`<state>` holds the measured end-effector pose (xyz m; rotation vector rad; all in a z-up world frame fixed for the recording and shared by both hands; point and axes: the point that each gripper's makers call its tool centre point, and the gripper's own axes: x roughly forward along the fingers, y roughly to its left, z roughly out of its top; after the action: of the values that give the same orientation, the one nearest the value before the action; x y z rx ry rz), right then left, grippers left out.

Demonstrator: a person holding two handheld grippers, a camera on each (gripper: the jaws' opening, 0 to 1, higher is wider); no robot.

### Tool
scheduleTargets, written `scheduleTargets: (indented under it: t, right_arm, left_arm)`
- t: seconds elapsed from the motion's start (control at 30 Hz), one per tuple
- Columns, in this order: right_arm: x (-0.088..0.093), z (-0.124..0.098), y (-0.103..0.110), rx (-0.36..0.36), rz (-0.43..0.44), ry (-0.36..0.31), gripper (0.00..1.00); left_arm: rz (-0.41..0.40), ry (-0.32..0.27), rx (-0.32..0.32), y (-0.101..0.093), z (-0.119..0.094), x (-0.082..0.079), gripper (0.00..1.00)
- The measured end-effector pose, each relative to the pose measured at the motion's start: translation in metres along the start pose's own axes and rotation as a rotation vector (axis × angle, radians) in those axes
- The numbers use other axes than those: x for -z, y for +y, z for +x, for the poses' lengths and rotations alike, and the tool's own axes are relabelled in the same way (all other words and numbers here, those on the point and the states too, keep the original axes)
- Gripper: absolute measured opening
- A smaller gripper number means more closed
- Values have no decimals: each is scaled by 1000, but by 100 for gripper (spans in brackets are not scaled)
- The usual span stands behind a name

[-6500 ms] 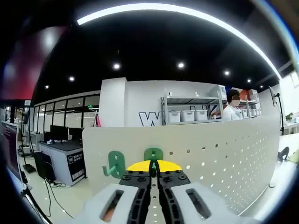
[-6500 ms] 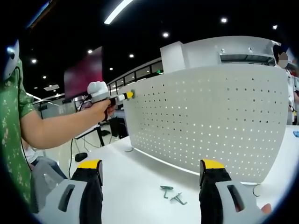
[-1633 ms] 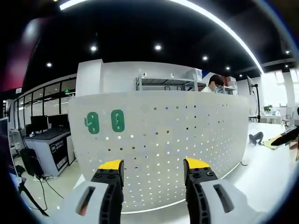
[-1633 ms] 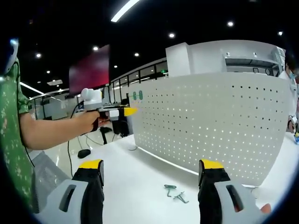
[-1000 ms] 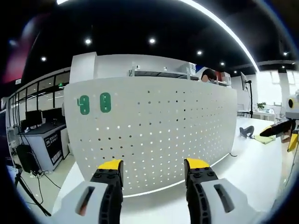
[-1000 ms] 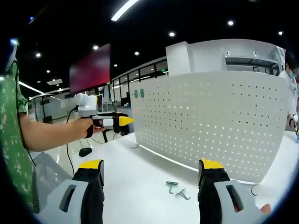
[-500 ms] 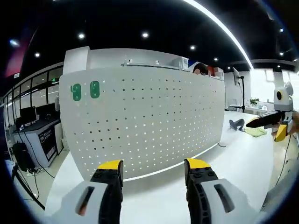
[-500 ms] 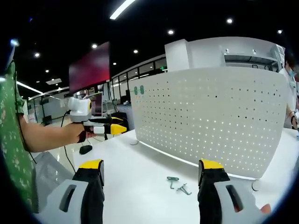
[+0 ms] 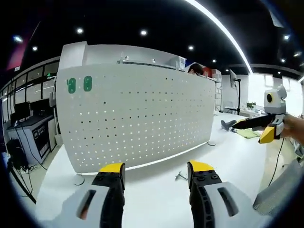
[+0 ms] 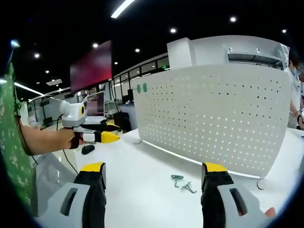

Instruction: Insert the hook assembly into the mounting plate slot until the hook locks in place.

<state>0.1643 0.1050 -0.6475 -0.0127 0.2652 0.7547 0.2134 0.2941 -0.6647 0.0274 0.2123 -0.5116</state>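
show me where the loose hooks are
In the right gripper view, the loose hooks lie on the white table before the pegboard, apart from it.

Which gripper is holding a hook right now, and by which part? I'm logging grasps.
Neither: left gripper and right gripper are open and empty; two hooks lie on the table.

Open-plan office/lab space: dark ceiling with recessed spotlights (image 9: 144, 33) and a long light strip (image 9: 218, 33), glass-partitioned rooms (image 10: 121, 80), desks with monitors (image 9: 14, 114), metal storage shelving (image 9: 142, 61), white worktable (image 10: 142, 190) carrying a perforated panel (image 10: 213, 118).
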Motion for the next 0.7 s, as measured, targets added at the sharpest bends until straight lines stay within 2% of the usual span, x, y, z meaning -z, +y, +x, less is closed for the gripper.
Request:
scheduleTargets:
  t: [0.37, 0.7]
  right_arm:
    - [13, -6, 4, 0, 6, 23, 84]
    - [25, -8, 7, -1, 12, 46, 84]
  left_arm:
    - [-6, 51, 49, -26, -12, 24, 54]
    - [-2, 96, 94, -46, -15, 43, 54]
